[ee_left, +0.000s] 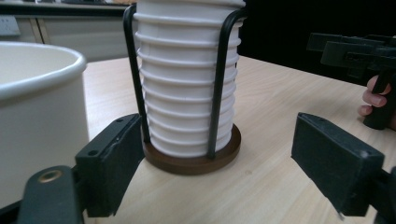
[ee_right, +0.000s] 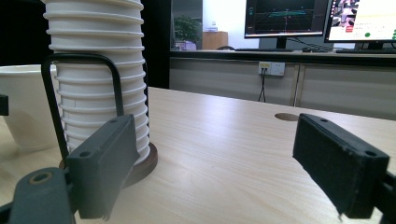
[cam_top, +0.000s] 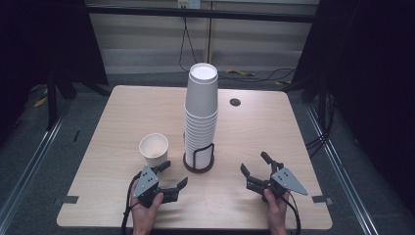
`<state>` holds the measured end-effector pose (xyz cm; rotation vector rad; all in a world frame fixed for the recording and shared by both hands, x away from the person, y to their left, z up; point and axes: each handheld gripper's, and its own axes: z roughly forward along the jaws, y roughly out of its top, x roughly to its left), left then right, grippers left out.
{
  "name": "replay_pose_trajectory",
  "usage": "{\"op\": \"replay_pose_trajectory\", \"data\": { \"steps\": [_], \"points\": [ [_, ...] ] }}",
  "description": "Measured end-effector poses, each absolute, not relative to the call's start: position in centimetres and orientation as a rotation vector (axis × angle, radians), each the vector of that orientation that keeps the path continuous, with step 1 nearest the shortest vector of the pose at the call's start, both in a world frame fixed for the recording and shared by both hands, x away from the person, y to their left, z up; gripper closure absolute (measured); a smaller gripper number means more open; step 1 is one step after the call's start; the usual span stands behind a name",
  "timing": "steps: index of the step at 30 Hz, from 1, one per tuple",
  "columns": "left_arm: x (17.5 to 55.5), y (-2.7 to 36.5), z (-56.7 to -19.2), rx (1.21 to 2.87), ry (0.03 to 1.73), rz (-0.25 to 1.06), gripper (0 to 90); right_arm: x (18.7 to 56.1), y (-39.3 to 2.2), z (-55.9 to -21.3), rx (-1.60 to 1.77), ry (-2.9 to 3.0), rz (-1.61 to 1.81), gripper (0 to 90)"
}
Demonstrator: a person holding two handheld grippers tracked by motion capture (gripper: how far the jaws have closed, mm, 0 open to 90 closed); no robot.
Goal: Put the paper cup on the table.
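A tall stack of white paper cups (cam_top: 200, 115) stands upside down in a black wire holder on a round brown base (cam_top: 198, 164) at the table's middle front. One loose white cup (cam_top: 153, 150) stands upright just left of it. My left gripper (cam_top: 173, 176) is open, low over the table, just in front of the loose cup. In its own view my left gripper (ee_left: 219, 161) faces the stack (ee_left: 187, 88), with the loose cup (ee_left: 39, 116) close at left. My right gripper (cam_top: 255, 165) is open, right of the holder. In its own view my right gripper (ee_right: 210, 165) has the stack (ee_right: 98, 79) at left.
The light wooden table (cam_top: 132, 112) has a round cable hole (cam_top: 235, 102) behind the stack. Black frame posts stand at the far left and right. Cables lie on the floor beyond. Monitors (ee_right: 285, 18) and a desk show far behind in the right gripper view.
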<state>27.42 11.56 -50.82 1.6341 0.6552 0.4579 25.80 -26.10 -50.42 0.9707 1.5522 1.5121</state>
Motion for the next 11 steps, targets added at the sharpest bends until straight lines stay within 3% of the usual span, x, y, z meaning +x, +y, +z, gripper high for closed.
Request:
{"op": "replay_pose_trajectory", "data": {
  "steps": [11],
  "points": [
    [26.1,11.9,-51.4,1.481,0.61,0.537,15.6,25.8,-26.1,-50.4,0.972,1.551,1.511,13.9]
  ]
}}
